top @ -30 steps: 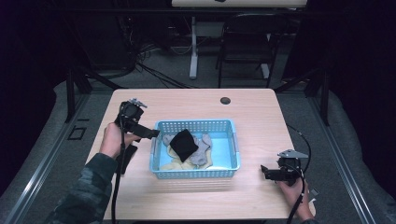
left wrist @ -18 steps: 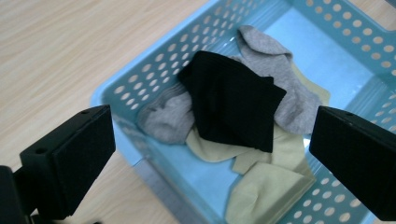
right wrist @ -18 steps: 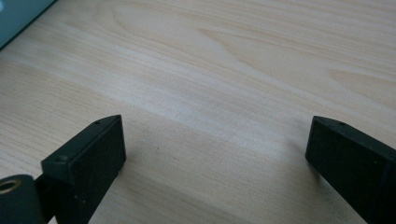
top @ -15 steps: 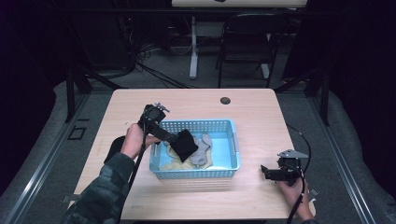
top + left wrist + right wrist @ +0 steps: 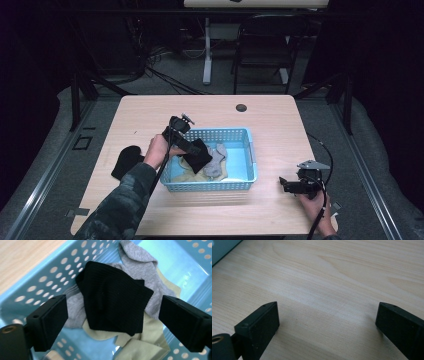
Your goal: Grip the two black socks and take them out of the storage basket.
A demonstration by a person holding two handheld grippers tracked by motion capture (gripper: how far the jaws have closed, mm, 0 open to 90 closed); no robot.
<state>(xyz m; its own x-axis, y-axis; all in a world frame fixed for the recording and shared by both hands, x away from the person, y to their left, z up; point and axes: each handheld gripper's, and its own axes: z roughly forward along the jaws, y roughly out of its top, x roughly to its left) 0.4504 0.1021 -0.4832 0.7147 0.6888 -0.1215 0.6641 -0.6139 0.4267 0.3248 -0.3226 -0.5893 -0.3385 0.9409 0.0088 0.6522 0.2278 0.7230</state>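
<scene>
My left gripper (image 5: 110,322) hangs with jaws spread wide, just starting to close, over the soft black sock (image 5: 113,303) atop the pile in the blue plastic basket (image 5: 37,272), so I should drop straight down and pinch only it.

Ribbed black cloth sock (image 5: 113,300); perforated plastic basket (image 5: 45,277)

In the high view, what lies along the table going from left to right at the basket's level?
Black sock on the table → left claw reaching into the basket over the black sock in the basket → grey sock → blue basket's right wall → right claw near the table's right edge.
</scene>
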